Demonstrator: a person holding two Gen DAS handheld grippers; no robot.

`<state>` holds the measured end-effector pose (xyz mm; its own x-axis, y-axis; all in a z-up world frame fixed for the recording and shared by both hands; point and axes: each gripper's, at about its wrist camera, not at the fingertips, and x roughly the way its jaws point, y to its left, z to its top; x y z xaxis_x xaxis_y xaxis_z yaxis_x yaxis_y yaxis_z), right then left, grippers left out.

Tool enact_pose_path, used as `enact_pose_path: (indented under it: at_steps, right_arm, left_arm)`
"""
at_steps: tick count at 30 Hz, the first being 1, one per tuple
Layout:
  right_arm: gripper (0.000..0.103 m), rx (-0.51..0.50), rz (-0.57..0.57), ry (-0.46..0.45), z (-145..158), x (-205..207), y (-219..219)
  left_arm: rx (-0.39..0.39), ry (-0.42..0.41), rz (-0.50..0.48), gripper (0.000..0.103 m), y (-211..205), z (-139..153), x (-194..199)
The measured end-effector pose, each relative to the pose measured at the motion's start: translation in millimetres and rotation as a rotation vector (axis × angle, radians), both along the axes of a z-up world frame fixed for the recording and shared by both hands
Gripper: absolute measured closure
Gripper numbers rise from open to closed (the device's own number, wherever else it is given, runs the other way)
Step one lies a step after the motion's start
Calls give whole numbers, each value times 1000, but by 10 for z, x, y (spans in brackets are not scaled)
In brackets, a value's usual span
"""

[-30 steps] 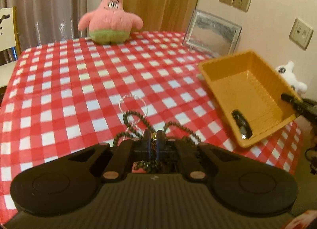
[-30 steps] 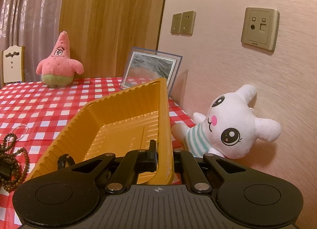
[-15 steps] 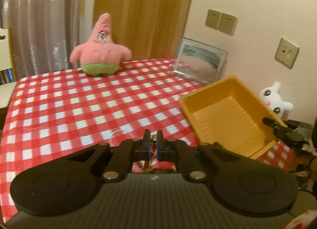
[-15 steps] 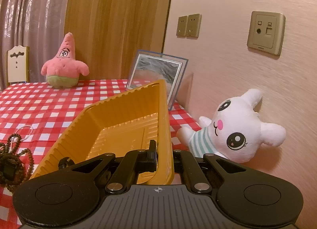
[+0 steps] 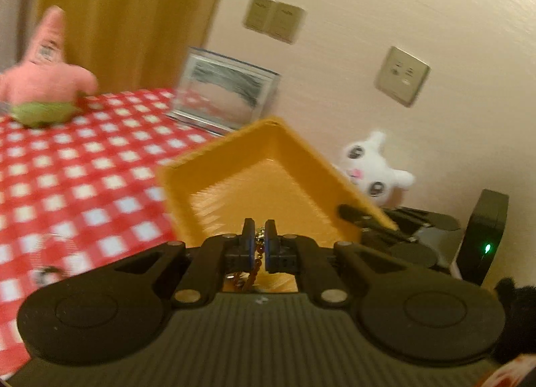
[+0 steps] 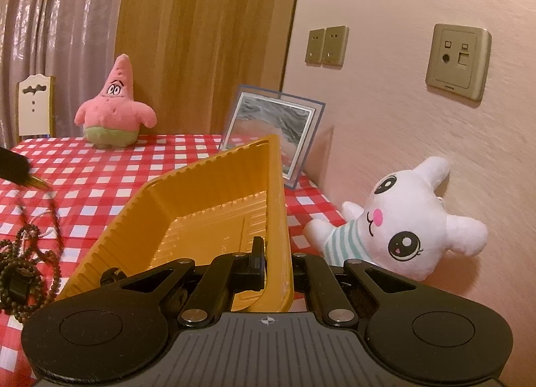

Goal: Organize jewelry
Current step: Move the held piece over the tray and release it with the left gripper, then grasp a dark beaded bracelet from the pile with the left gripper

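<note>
My left gripper (image 5: 258, 234) is shut on a strand of brown beads (image 5: 255, 263) that hangs down between its fingers, just in front of the orange tray (image 5: 254, 182). In the right wrist view the same beads (image 6: 20, 273) trail from a blurred strand down to a heap on the checked tablecloth. My right gripper (image 6: 276, 254) is shut on the tray's near rim (image 6: 278, 206) and holds the tray tilted, with its far end raised. A small dark piece (image 6: 110, 276) lies in the tray's low corner.
A pink star plush (image 6: 115, 109) sits at the back of the table, a framed picture (image 6: 271, 132) leans on the wall, and a white plush (image 6: 398, 229) lies right of the tray. A clear ring (image 6: 40, 219) rests by the bead heap. A chair (image 6: 35, 105) stands far left.
My left gripper rose off the tablecloth and swung right toward the tray, drawing a bead strand up with it. The right gripper and the tilted tray stayed put.
</note>
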<state>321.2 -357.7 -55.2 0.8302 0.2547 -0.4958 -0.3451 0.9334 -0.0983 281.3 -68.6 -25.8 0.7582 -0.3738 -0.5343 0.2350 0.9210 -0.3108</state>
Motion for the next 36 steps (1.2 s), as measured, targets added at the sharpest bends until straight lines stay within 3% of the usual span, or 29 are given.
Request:
enact_pose_path:
  at_steps: [12, 16, 21, 25, 32, 36]
  right_arm:
    - [98, -2, 0, 15, -19, -17, -27]
    - [99, -2, -8, 24, -34, -9, -58]
    - [99, -10, -19, 24, -38, 0, -107]
    - [99, -13, -34, 24, -28, 7, -164]
    - [99, -19, -52, 23, 10, -21, -238]
    - [99, -27, -58, 26, 7, -42, -253]
  left_arm:
    - [-55, 147, -61, 99, -509, -589, 426]
    - [-74, 136, -57, 89, -519, -532, 362]
    - [-36, 84, -37, 88, -429, -341, 53]
    - [0, 123, 30, 88, -204, -350, -325]
    - [75, 286, 249, 88, 310, -626, -847]
    - [103, 288, 333, 88, 520, -632, -928]
